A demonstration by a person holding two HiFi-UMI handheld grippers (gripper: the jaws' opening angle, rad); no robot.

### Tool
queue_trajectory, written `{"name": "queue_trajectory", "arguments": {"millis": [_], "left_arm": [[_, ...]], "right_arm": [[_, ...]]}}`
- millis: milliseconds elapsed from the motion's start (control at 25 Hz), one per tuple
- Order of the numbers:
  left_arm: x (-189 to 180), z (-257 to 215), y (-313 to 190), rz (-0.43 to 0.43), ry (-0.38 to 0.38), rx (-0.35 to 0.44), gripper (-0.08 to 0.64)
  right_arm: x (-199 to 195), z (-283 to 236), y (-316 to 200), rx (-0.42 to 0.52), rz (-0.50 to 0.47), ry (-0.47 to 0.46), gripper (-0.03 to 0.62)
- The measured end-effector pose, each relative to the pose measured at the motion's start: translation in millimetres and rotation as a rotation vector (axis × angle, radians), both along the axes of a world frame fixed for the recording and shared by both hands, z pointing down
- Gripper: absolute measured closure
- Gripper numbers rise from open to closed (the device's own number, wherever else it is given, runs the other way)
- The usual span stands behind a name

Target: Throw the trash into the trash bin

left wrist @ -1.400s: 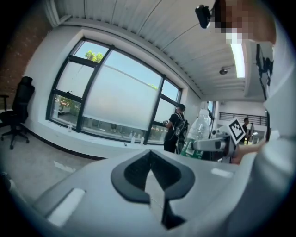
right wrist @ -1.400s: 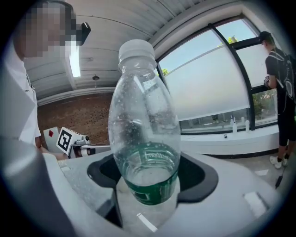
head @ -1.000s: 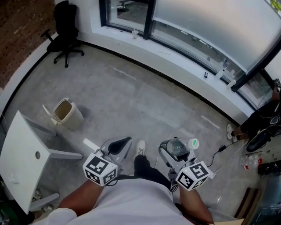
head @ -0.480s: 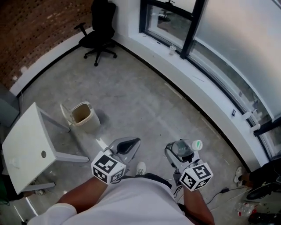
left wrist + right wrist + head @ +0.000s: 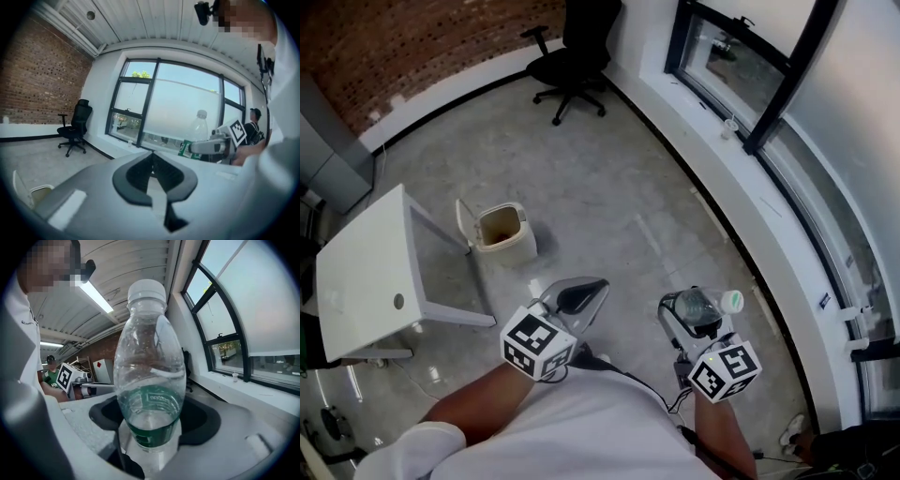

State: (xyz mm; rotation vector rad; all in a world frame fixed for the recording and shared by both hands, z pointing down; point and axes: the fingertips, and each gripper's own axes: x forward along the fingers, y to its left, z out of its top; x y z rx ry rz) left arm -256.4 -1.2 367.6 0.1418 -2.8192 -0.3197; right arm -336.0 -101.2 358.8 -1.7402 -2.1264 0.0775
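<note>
My right gripper point(image 5: 696, 313) is shut on a clear plastic bottle point(image 5: 703, 305) with a white cap and a green label; in the right gripper view the bottle point(image 5: 149, 376) stands up between the jaws. The left gripper point(image 5: 578, 293) is shut with nothing in it, its dark pads point(image 5: 140, 172) pressed together. A beige trash bin point(image 5: 506, 232) with its lid flipped open stands on the concrete floor, ahead and to the left of the left gripper. The bin's edge point(image 5: 35, 193) shows low at the left in the left gripper view.
A white table point(image 5: 366, 272) stands at the left, next to the bin. A black office chair point(image 5: 577, 56) sits at the far wall. A window ledge point(image 5: 741, 202) runs along the right, with a small cup point(image 5: 729, 126) on it. Brick wall at the far left.
The head view has swung so the bin, table and chair shifted right and the bin lies closer to the left gripper. Both grippers kept their hold and stance.
</note>
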Motion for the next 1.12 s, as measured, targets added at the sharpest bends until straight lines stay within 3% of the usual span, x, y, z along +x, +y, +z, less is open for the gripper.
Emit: {"name": "queue_trajectory", "arguments": {"millis": [200,520,880,1120], "left_arm": [[-21,3,22,-0.048,0.008,0.006,0.551],[-95,23,66,-0.078,-0.015,0.036,0.551],[-177,19,177,-0.147,-0.084,0.056,0.551],[-205,12,245,-0.227,-0.098,0.033,0.551]], "right_arm": [[-22,6,21,0.009,-0.041,0.02,0.267],[-80,16,71,0.048,-0.099,0.002,0.267],[-157,5,179,0.076,-0.177,-0.068,0.267],[-194,4,243,0.041,-0.217,-0.055,0.267]]}}
